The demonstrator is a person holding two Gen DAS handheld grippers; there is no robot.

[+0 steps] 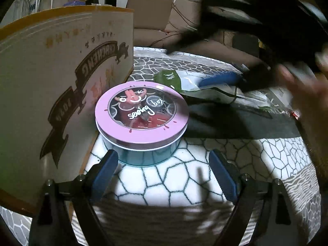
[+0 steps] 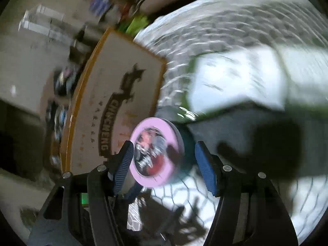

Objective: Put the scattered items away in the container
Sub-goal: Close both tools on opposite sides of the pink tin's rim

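Sewing-box tin (image 1: 141, 121), round with a pink windowed lid, sits on the patterned blanket (image 1: 176, 176) right against the side of the big cardboard box (image 1: 61, 78), which I judge to be the container. My left gripper (image 1: 164, 170) hangs just short of the tin, jaws spread wide and holding nothing. My right gripper (image 2: 164, 160) is badly blurred in its own view; its jaws frame the tin with clear gaps either side, so I read it as released and empty. A green-and-white plastic bag (image 1: 205, 82) lies farther back on the blanket. My worry is that both grippers converge on one tin and collide. Its smooth curved wall could also slip from the pads, or get shoved against the cardboard.
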